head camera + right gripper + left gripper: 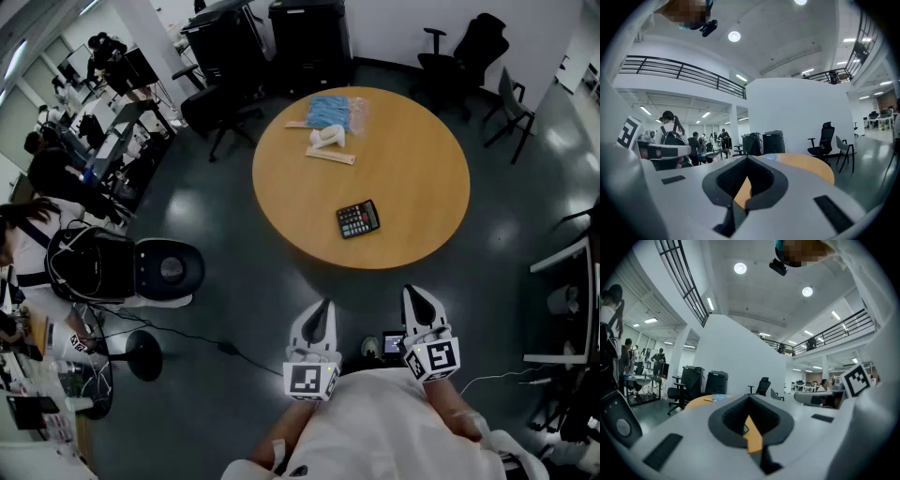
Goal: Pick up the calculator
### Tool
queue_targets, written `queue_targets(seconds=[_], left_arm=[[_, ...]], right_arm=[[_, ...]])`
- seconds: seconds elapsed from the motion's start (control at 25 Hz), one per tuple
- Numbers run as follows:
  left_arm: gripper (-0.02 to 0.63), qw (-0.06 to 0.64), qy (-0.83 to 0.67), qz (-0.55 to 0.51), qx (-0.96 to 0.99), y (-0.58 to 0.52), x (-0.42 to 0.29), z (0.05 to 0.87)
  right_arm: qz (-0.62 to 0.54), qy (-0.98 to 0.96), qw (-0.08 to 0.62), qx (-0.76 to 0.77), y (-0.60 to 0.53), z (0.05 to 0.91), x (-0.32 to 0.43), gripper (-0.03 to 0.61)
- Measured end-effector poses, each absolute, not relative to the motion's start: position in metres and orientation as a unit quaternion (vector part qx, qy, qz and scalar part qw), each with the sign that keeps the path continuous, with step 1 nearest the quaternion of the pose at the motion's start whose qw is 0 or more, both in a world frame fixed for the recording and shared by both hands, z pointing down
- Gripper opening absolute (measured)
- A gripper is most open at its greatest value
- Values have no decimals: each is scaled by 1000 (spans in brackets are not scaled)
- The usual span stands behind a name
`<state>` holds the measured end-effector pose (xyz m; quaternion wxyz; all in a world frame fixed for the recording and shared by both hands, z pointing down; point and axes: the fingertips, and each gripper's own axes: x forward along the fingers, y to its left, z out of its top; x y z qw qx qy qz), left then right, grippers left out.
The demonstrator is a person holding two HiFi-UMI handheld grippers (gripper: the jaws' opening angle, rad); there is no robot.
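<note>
The calculator (358, 219), black with rows of keys, lies flat on the round wooden table (412, 150), toward its near edge. Both grippers hang level in front of the person's body, short of the table's edge and apart from the calculator. My left gripper (323, 305) is shut with nothing in it. My right gripper (412, 292) is also shut and empty. In the left gripper view the closed jaws (750, 398) fill the lower frame, with the tabletop (696, 402) beyond. The right gripper view shows its shut jaws (747, 159) and the table (806, 166) ahead.
At the table's far side lie a blue packet (330, 111), a white item (328, 138) and a pale strip (330, 156). Black office chairs (220, 108) (469, 47) stand behind the table. A white and black machine (169, 270) and a cable (187, 336) are on the floor at left.
</note>
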<state>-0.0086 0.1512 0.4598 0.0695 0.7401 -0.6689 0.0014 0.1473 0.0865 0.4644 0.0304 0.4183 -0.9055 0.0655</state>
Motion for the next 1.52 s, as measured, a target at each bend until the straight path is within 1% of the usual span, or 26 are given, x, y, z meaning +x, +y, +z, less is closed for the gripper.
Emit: queue_targets(seconds=[0.56,0.92,1.04,1.2,1.4,1.52], left_arm=[[6,62,-680,0,730,139,7,458],[7,69,-699,13,711,127,12,478],[6,60,-706,19,705,112,4,485],[7,73,-706,23,704,94,-14,493],[7,61,-683,15,727,46,-49,499],[6,60,-658,7,751,18,-62,496]], right_arm=[[67,-909,30,409,70,466,165,14],[91,-916,50,388,49,496,170,15],[87,-920,56,379,29,509,163,15],[108,-912,73,388,3,538,152,15],[122,-895,55,426,-50,549,129,15],[121,-882,64,451,-76,560,121,15]])
